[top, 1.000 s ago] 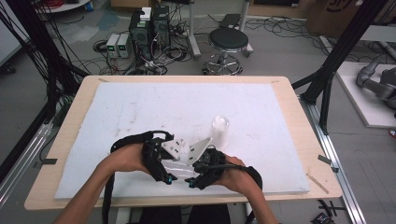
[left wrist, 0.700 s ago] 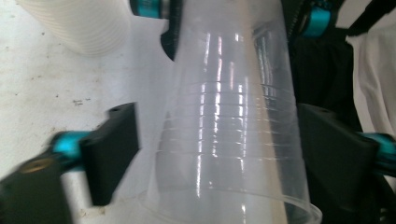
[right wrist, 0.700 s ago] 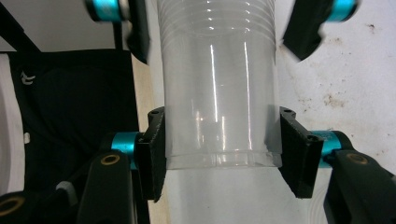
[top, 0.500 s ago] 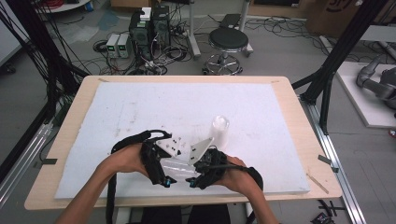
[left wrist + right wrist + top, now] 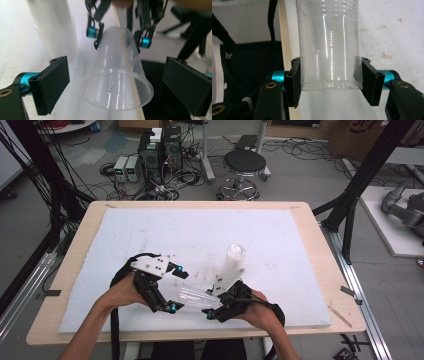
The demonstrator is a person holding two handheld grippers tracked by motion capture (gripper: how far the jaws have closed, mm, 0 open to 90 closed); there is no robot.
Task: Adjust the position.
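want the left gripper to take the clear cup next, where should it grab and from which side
Probably the wide rim end of the clear cup. The right gripper already clamps the narrow base, and the cup lies sideways with its open mouth facing the left gripper, whose jaws stand wide on either side of the rim. Come straight along the cup's axis and close across the ribbed band just behind the rim.

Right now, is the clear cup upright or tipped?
Tipped on its side: the cup lies level between the grippers, base clamped by the right gripper, mouth toward the open left gripper.

Two grippers — left gripper [image 5: 172, 287], right gripper [image 5: 212, 307] — one clear cup [image 5: 196, 296], one white cup stack [image 5: 231, 264].
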